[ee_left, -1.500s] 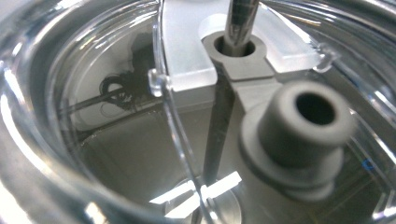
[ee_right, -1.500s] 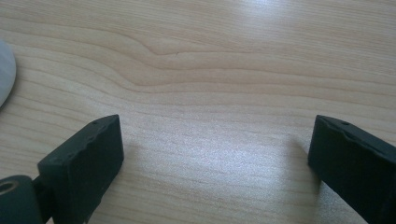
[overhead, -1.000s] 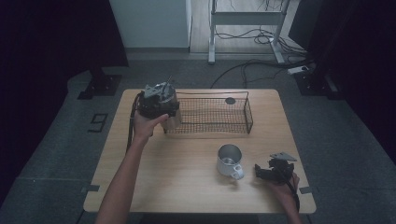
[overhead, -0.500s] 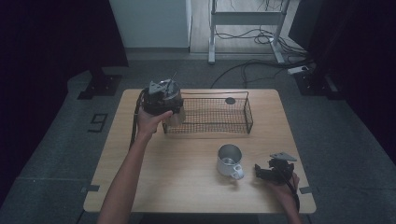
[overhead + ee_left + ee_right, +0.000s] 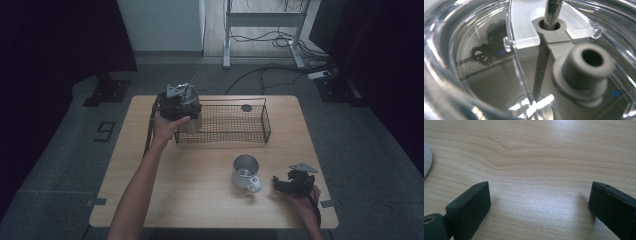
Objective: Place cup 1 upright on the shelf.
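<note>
Clear round plastic container (image 5: 486, 75) with a grey rubber spout and a metal rod through its lid sits at the left end of the black wire mesh basket (image 5: 235, 122); left gripper (image 5: 179, 102) is on it, grip untellable; right gripper (image 5: 539, 202) rests jaws apart on pale grained wooden table (image 5: 200, 200), near a steel mug (image 5: 245, 170).

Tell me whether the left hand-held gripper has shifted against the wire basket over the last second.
Yes. In the high view, the left hand-held gripper, with a clear container, has moved slightly right, now overlapping the left end of the wire basket. The basket itself stayed put.
</note>
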Available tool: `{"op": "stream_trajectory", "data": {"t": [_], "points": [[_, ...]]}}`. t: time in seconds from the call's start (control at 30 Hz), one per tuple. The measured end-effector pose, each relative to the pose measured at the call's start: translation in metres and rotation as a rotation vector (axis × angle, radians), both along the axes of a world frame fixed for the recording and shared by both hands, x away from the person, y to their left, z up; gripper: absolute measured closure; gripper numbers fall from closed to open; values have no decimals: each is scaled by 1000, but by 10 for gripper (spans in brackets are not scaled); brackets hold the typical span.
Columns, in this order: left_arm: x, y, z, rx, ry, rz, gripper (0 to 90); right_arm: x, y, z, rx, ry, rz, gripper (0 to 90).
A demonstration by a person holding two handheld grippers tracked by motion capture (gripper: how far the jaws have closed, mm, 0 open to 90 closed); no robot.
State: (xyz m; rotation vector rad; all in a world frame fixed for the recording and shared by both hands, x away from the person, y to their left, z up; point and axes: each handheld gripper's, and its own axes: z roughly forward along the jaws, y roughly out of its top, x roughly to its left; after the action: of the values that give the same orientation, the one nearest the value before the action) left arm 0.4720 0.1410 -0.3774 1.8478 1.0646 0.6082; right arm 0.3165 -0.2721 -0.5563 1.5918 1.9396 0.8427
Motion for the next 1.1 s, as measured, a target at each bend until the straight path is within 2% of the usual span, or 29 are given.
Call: {"op": "stream_trajectory", "data": {"t": [0.23,0.4,0.8,0.97,1.1], "points": [[8,-4,-4,-10,14,4,41,0,0,0,-1,0,0,38],[16,-12,-2,7,17,1,41,0,0,0,-1,0,0,38],[24,-26,-2,9,20,-10,41,0,0,0,0,0,0,38],[27,-31,-5,17,10,-13,41,0,0,0,-1,0,0,40],[34,-34,-9,23,21,-4,41,0,0,0,0,-1,-1,42]]}}
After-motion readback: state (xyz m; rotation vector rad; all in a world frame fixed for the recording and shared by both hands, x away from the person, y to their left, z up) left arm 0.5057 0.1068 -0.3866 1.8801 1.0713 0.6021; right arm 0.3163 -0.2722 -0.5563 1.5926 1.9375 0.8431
